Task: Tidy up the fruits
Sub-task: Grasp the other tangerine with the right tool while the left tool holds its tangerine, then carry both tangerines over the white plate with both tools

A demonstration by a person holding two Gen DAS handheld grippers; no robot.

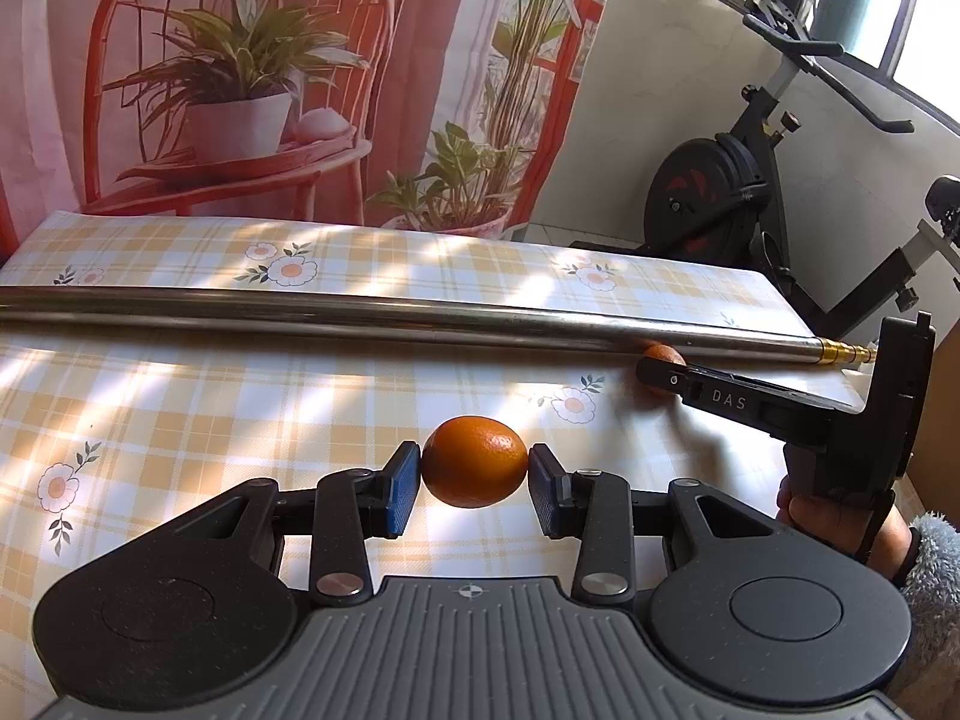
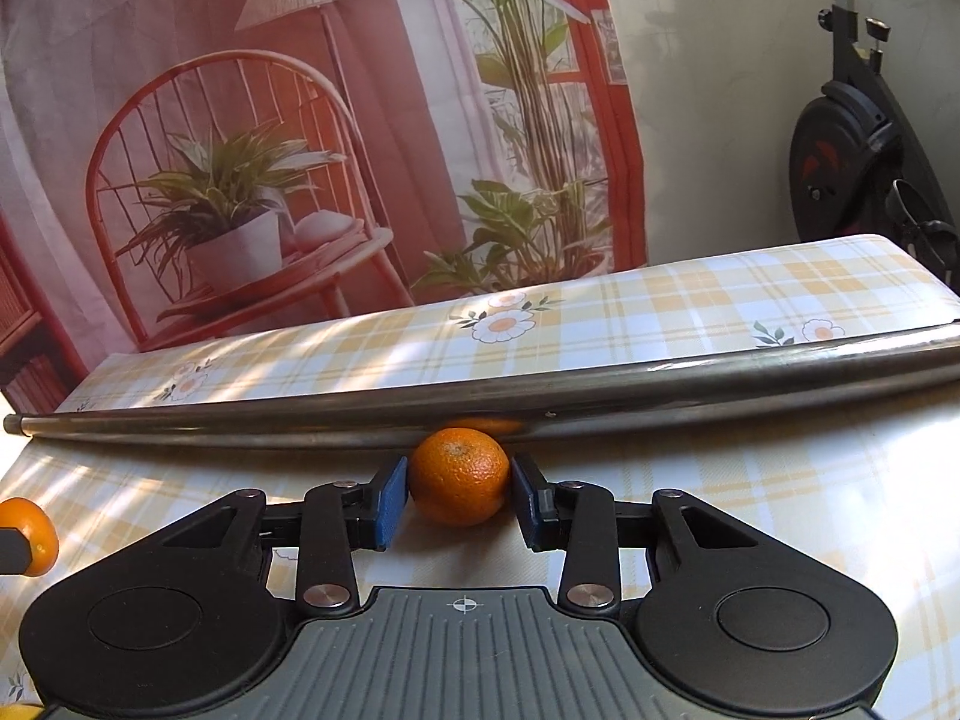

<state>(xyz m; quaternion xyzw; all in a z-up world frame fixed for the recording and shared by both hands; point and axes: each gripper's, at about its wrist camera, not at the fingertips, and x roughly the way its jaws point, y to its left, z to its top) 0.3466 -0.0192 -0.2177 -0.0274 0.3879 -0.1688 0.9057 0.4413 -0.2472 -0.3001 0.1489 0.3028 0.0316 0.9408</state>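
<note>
My left gripper (image 1: 474, 471) is shut on an orange (image 1: 474, 461), its blue pads (image 1: 401, 480) pressing both sides, held just above the plaid tablecloth (image 1: 240, 396). My right gripper (image 2: 459, 489) is shut on a second orange (image 2: 459, 476) that sits close against a long steel pole (image 2: 480, 402). In the left wrist view the right gripper (image 1: 660, 373) reaches in from the right with its orange (image 1: 663, 357) partly hidden by its finger. The left gripper's orange (image 2: 33, 534) shows at the left edge of the right wrist view.
The steel pole (image 1: 360, 306) lies across the table from left to right, with a brass tip (image 1: 846, 354) at its right end. A printed curtain (image 1: 270, 78) hangs behind the table. An exercise bike (image 1: 738, 180) stands at the right past the table's edge.
</note>
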